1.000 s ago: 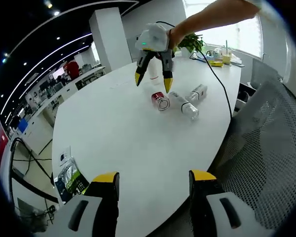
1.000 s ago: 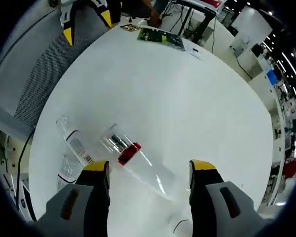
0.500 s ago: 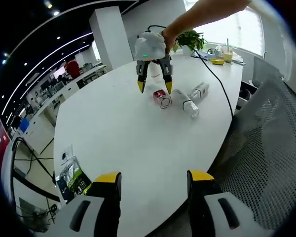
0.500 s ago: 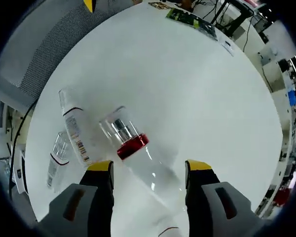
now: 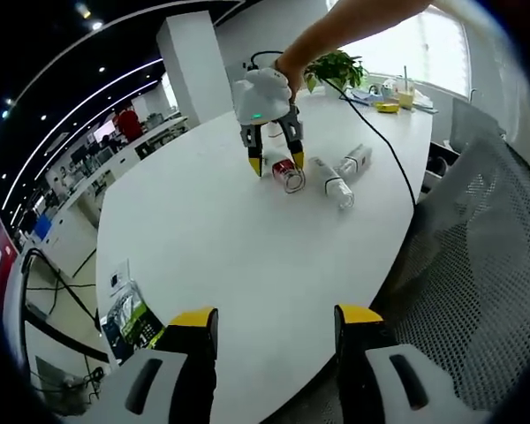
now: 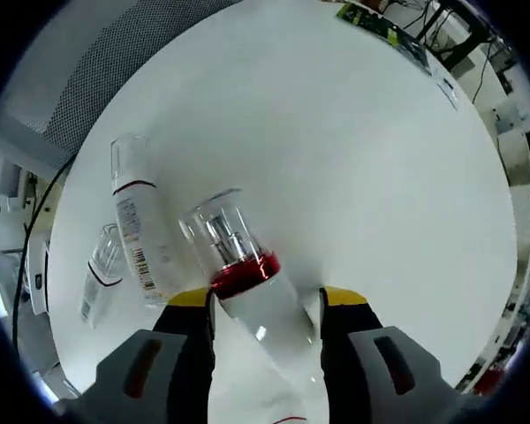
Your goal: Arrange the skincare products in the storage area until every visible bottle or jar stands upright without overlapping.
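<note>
A white bottle with a red collar and clear cap (image 6: 247,283) lies on its side on the white table (image 6: 353,159). My right gripper (image 6: 268,299) is open, its jaws straddling the bottle's body with only thin gaps. Two more bottles lie flat to its left: one with a barcode (image 6: 132,221) and a clear one (image 6: 102,269). The left gripper view has the right gripper (image 5: 276,162) lowered over the red-collared bottle (image 5: 284,174), with the two other bottles (image 5: 331,184) (image 5: 355,161) beside it. My left gripper (image 5: 274,316) is open and holds nothing, at the table's near edge.
A grey mesh chair (image 5: 477,265) stands at the table's right side. A black cable (image 5: 384,132) runs across the table from the right gripper. A potted plant (image 5: 336,66) and small items (image 5: 389,104) sit at the far end. A green packet (image 5: 124,318) lies near the left edge.
My right gripper came down over the red-collared bottle and its jaws narrowed around it. The left gripper has stayed put.
</note>
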